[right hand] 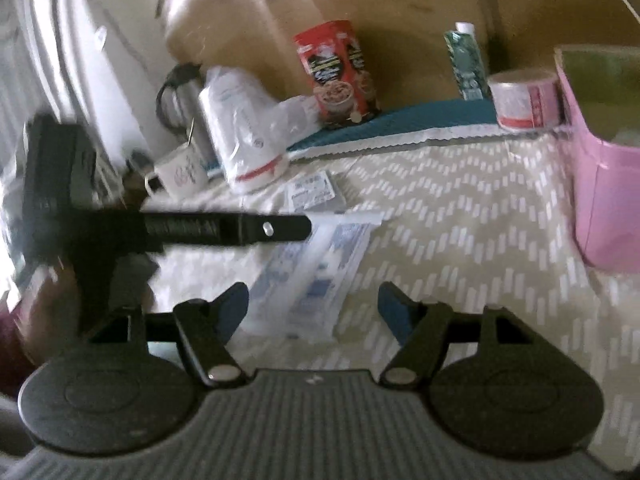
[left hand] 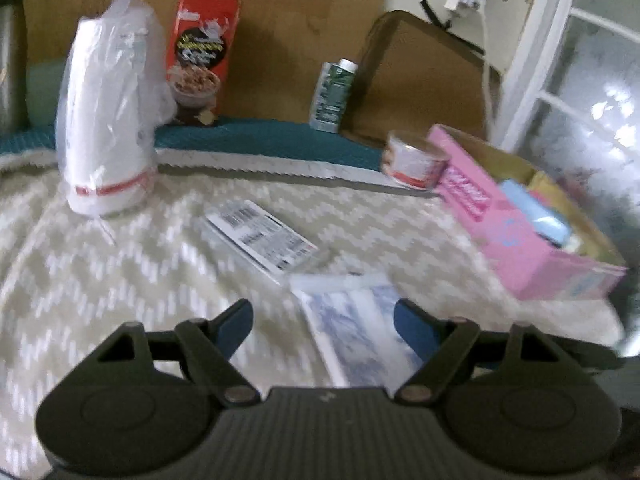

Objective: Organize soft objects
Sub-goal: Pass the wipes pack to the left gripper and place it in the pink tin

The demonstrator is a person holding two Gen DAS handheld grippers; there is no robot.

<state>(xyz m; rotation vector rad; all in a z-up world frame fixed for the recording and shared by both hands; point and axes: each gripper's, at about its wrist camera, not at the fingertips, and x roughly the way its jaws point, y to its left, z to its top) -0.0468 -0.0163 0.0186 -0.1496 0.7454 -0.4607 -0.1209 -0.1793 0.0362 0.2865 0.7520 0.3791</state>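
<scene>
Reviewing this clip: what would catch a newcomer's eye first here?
Probably the pink box at the right edge of the patterned cloth, open on top. Next, the tall white plastic-wrapped stack standing at the back left, with the red carton behind it. A flat blue-and-white packet lies just ahead of the left gripper.

A cloth with a pale zigzag pattern (left hand: 100,280) covers the surface, teal-edged at the back. On it lie 2 flat packets: a barcoded white packet (left hand: 260,236) and a blue-printed clear packet (left hand: 356,320). A bagged white stack (left hand: 108,120), tape roll (left hand: 414,158) and pink box (left hand: 516,240) stand there too.
</scene>
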